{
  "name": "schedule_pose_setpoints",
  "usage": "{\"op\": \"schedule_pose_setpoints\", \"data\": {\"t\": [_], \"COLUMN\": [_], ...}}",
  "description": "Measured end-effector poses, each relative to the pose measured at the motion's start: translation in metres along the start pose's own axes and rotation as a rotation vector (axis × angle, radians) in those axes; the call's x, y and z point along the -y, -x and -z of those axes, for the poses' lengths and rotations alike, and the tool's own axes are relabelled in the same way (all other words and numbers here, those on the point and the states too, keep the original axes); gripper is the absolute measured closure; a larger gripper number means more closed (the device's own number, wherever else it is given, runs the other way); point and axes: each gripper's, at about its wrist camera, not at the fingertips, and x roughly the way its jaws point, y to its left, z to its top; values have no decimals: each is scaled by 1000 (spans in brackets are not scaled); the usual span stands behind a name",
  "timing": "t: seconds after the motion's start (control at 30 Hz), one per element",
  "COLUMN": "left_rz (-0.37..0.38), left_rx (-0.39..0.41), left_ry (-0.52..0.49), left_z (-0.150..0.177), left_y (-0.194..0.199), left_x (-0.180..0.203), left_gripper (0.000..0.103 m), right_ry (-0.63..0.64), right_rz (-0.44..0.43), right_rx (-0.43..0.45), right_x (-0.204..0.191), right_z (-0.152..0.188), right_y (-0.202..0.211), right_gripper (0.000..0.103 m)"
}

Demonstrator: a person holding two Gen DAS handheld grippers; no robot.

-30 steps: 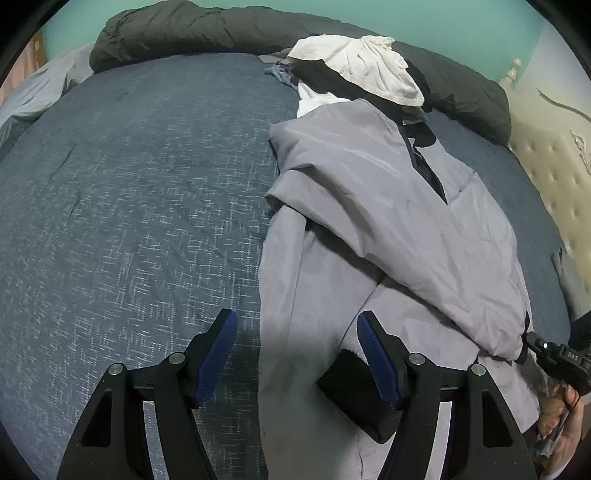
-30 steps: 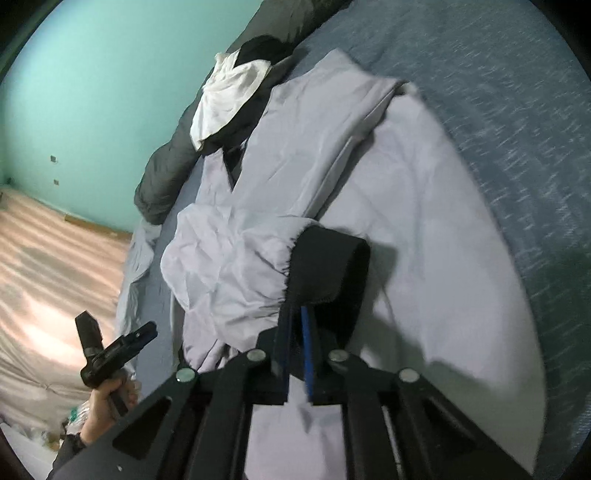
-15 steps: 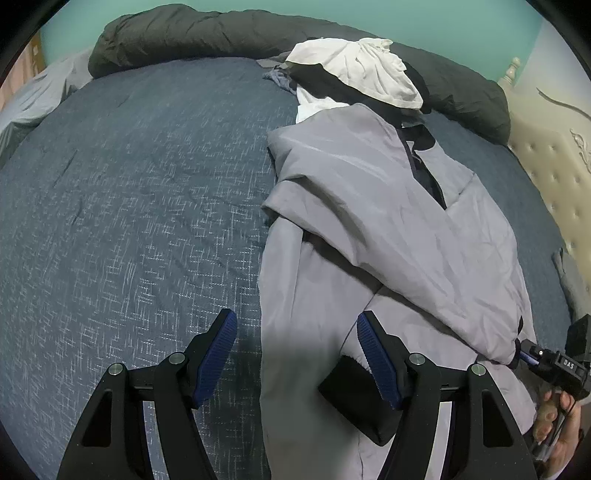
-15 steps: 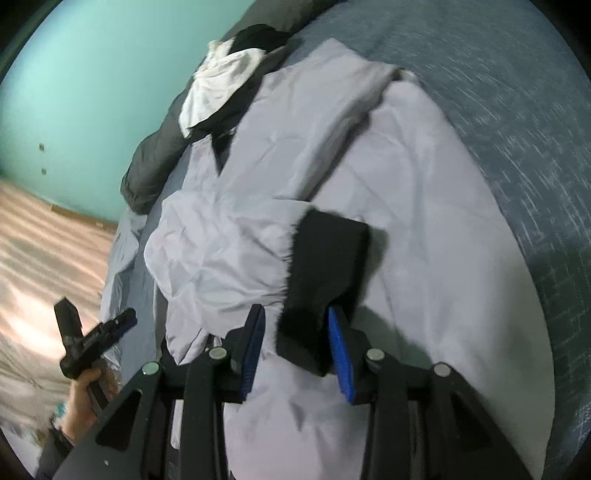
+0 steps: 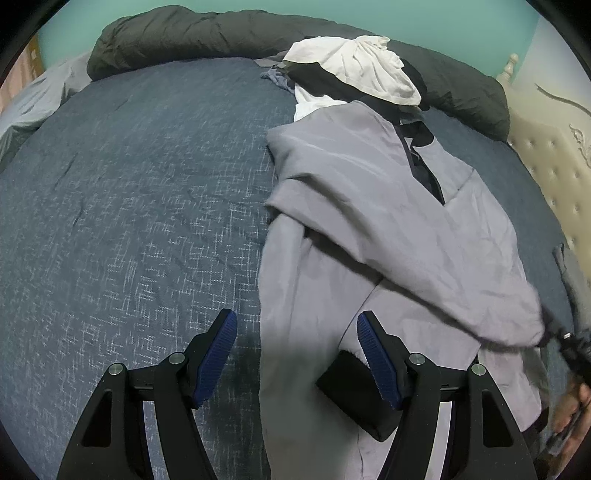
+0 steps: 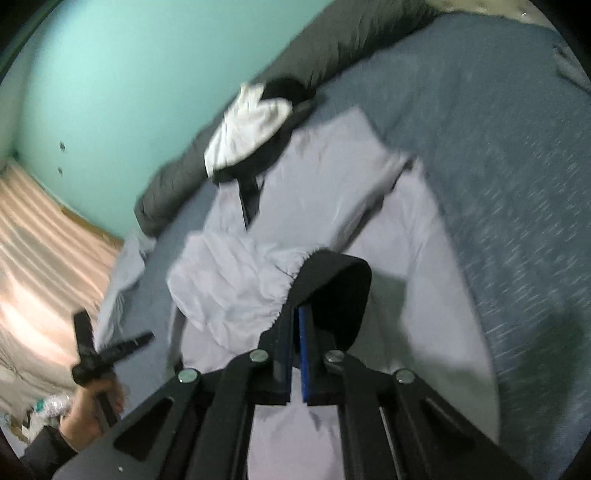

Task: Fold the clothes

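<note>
From the left wrist camera, the gray jacket (image 5: 373, 236) lies spread on the blue bed (image 5: 129, 206), on the side nearer the padded headboard (image 5: 550, 155). One sleeve is folded across its front. The left gripper (image 5: 295, 354) hangs over the jacket's bottom edge with its jaws released and nothing between them. A black cuff (image 5: 354, 395) lies on the jacket just beside its right blue pad, partly under it. At the right edge, the other sleeve end is stretched toward the right gripper (image 5: 570, 347), which looks blurry there. A pile of white and black clothes (image 5: 354, 70) sits just past the jacket's collar, against a dark rolled blanket (image 5: 207, 33).

What could go wrong here: if the sleeve gets pulled hard, the whole jacket could slide or bunch up, because the left jaws hold nothing down. The neat sleeve already folded could come undone too.

From the right wrist camera, the right gripper (image 6: 295, 332) has its jaws clenched on the black sleeve cuff (image 6: 336, 291), and the puffy gray sleeve hangs from it above the jacket. The picture is blurry. The person's hand (image 6: 92, 402) holds the left gripper at the lower left.

The cuff is thick and folds over the jaws, so it might slip out. If it drops, the sleeve could land crooked and wrinkled.
</note>
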Motion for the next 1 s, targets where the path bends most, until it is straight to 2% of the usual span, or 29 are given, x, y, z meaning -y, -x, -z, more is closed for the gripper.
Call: {"op": "schedule_pose_setpoints", "data": {"t": [0.1, 0.33, 0.4, 0.6, 0.63, 0.7, 0.77, 0.8, 1.0], "left_rz": [-12, -29, -22, 7, 8, 4, 19, 29, 82], "left_rx": [2, 3, 5, 34, 41, 59, 74, 81, 101], "left_ry": [-7, -2, -5, -17, -21, -38, -40, -36, -2], "left_z": [0, 1, 1, 2, 2, 1, 1, 0, -4], "left_y": [0, -10, -14, -23, -24, -26, -27, -27, -38], "left_x": [2, 3, 4, 0, -1, -4, -9, -12, -24], "left_gripper": [32, 32, 32, 32, 31, 29, 22, 18, 15], "right_ry": [-16, -35, -44, -49, -36, -11, 20, 42, 192], "right_rz": [34, 69, 66, 100, 110, 124, 108, 100, 20], "right_rx": [38, -35, -50, -43, -30, -16, -29, -41, -182], "right_x": [11, 32, 37, 40, 36, 28, 15, 6, -71], "right_z": [1, 14, 17, 10, 7, 1, -6, -10, -44], "right_y": [19, 10, 7, 13, 17, 18, 12, 6, -66], "right_gripper": [101, 100, 97, 96, 94, 77, 70, 70, 70]}}
